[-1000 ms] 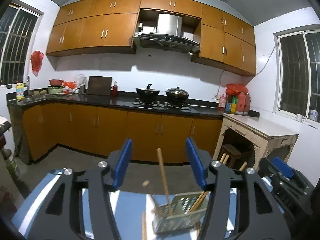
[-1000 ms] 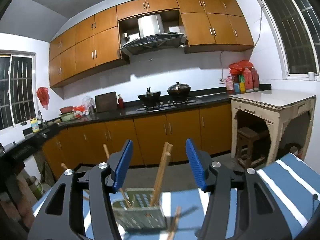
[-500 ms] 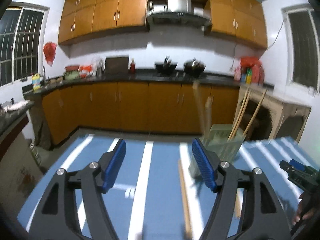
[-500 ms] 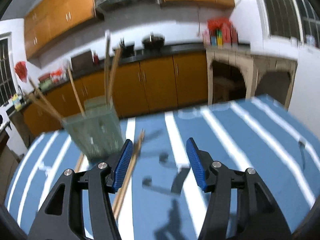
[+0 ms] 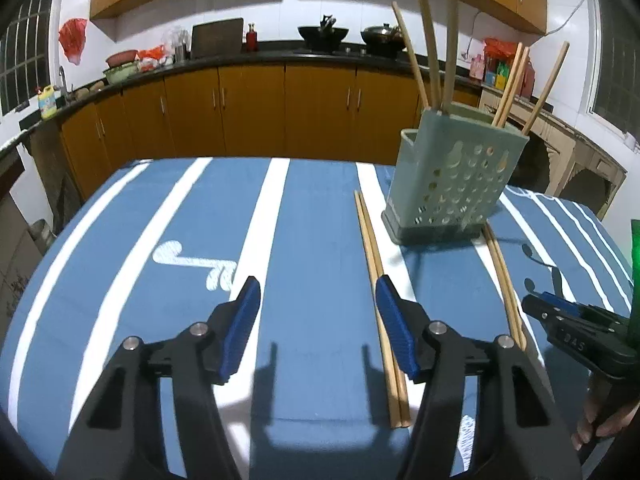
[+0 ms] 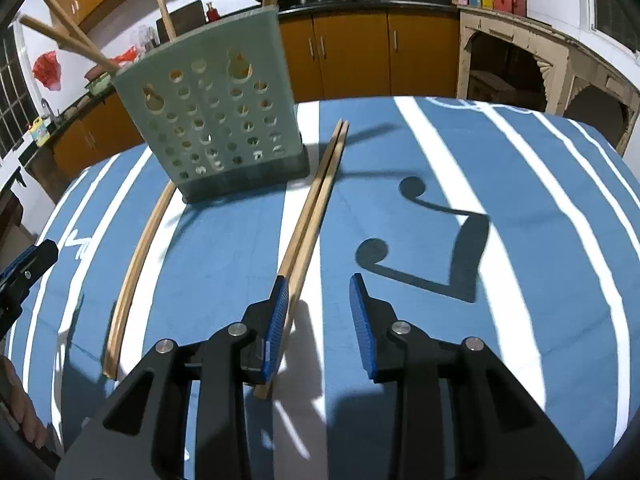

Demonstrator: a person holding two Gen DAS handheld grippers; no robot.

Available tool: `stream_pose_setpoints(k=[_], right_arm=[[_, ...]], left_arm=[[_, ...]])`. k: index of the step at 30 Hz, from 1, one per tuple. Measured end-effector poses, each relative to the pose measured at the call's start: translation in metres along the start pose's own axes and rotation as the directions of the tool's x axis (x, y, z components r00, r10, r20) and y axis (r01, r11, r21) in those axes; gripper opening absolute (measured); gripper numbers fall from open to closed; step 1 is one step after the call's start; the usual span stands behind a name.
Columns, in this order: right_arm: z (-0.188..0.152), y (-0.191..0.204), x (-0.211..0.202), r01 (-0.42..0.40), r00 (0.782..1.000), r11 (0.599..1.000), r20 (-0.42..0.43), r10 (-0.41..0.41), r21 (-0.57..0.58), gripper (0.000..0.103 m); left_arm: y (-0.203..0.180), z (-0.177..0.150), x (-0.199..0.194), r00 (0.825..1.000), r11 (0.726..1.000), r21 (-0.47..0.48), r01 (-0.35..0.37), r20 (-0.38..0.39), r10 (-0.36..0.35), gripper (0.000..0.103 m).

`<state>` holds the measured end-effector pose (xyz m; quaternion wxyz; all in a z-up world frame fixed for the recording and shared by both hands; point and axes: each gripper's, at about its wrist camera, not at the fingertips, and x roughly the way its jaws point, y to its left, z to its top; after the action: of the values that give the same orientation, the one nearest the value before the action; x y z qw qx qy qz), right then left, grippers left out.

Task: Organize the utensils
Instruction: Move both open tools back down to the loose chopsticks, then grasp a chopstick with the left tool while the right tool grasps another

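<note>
Reading "DAS" on the right gripper (image 5: pixel 538 306); its jaws just narrowed, empty; left gripper (image 5: pixel 318 296) jaws wide, closing, over the striped tablecloth (image 5: pixel 312 216).

Bright artificial light from overhead falls on the striped table (image 5: pixel 312 208), casting crisp dark shadows: gripper shapes ahead of each gripper and a shadow beside the utensil holder (image 6: pixel 216 120). Both fisheye views bend the cabinets (image 5: pixel 256 104) and table edges into curves, with black vignetting at the corners. Windows (image 5: pixel 20 60) look dark. Focus is sharp, with little blur.
</note>
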<state>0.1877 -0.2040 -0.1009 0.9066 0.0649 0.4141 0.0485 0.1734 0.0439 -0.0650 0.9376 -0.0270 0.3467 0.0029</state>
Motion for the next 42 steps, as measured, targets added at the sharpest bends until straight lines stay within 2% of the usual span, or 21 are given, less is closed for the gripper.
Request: stream_pose_setpoints(k=[2,5,7,10,14,20,25,30,42], right_arm=[[0.000,0.003,0.005,0.005,1.000,1.000,-0.008,-0.006,-0.012,0.033],[-0.003,0.007,0.008,0.020,1.000,0.999,-0.013,-0.021,-0.033,0.027],[-0.004,0.008,0.008,0.047,0.999,0.997,-0.003,-0.048,-0.056,0.019],[-0.004,-0.001,0.006,0.042,0.999,0.999,-0.004,-0.042,-0.032,0.009],[-0.002,-0.020,0.004,0.082,0.997,0.997,0.002,-0.082,0.008,0.008],[-0.001,-0.057,-0.001,0.126,0.992,0.987,0.005,-0.127,0.099,0.008],[-0.004,-0.056,-0.003,0.129,0.991,0.988,0.009,-0.131,0.084,0.008],[-0.002,-0.057,-0.002,0.129,0.991,0.988,0.011,-0.130,0.080,0.008],[-0.005,-0.051,-0.004,0.124,0.992,0.991,0.014,-0.124,0.041,0.009]], left_arm=[[-0.001,0.000,0.004,1.000,1.000,0.001,-0.001,-0.011,0.001,0.058],[-0.003,0.002,0.009,1.000,1.000,-0.003,0.004,-0.027,-0.004,0.058],[-0.003,0.002,0.012,0.999,1.000,-0.001,0.004,-0.034,-0.004,0.058],[-0.004,0.000,0.016,0.999,1.000,-0.002,0.010,-0.048,-0.010,0.058],[-0.005,-0.001,0.021,0.997,0.999,-0.007,0.033,-0.064,-0.033,0.056],[-0.012,-0.005,0.029,0.991,0.996,0.005,0.091,-0.099,-0.090,0.045],[-0.021,-0.013,0.036,0.984,0.992,0.030,0.121,-0.134,-0.116,0.040],[-0.032,-0.019,0.045,0.982,0.992,0.080,0.098,-0.167,-0.083,0.033],[-0.037,-0.019,0.050,0.979,0.991,0.102,0.089,-0.191,-0.068,0.030]])
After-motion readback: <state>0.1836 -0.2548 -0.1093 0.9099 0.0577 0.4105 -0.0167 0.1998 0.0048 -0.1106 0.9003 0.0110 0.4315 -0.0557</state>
